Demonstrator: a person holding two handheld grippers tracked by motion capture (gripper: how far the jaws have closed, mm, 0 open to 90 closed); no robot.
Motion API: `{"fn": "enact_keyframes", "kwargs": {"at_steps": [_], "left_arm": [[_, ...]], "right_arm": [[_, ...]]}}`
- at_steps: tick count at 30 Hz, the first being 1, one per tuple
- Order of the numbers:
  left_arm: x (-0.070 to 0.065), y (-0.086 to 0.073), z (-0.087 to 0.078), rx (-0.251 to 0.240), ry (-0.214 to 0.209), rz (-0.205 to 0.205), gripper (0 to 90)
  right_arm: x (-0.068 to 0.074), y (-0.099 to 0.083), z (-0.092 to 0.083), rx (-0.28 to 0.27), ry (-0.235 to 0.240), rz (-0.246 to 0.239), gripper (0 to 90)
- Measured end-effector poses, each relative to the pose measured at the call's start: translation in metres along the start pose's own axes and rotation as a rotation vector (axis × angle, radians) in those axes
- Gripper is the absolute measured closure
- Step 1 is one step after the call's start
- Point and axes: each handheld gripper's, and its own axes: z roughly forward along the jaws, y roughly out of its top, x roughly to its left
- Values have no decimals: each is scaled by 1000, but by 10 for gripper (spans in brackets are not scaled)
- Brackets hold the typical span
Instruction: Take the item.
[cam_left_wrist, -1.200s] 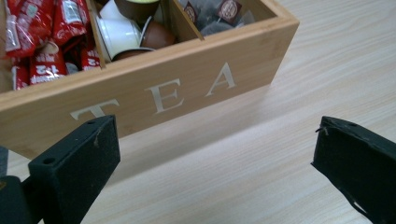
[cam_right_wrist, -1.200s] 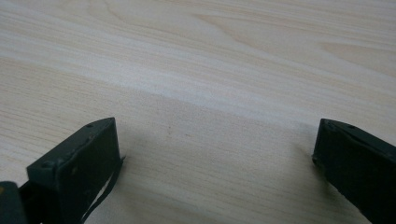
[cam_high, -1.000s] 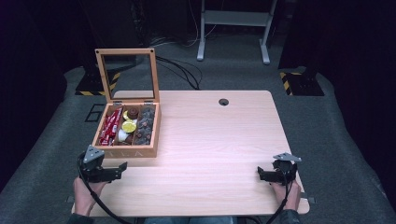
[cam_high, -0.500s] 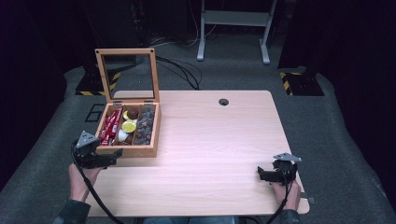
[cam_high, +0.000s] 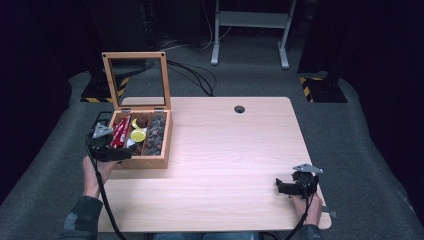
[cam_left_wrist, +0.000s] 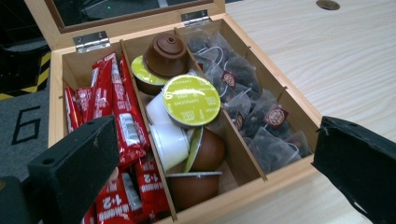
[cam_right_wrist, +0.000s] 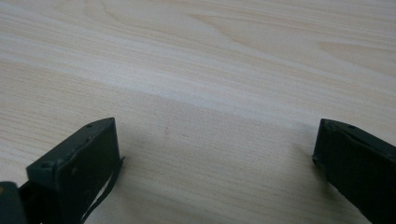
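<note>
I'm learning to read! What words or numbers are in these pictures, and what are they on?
"1+2": on the red sachets in the box's left compartment.
"6": on the dark floor beside the box.
Green capsule lid: print too blurred to read.
Tea bag tags: logo too small to read.
Other words on the sachets: too blurred.

A lab: dark curtains, hazard-striped bases (cam_high: 322, 82), floor cables (cam_high: 192, 75).

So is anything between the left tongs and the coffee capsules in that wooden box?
Nothing visible. The left tongs are open at the box's near edge, its lid is up, and the capsules lie uncovered in the middle compartment.
</note>
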Motion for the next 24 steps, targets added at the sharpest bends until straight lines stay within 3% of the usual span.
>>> {"fn": "enact_keyframes", "kwargs": {"at_steps": [6,24], "left_arm": [[1,8,20,32,7,5,2],[6,28,64,63,39,7,59]], "right_arm": [[0,0,0,0,0,-1,0],[0,0,0,1,-2,2,0]]}}
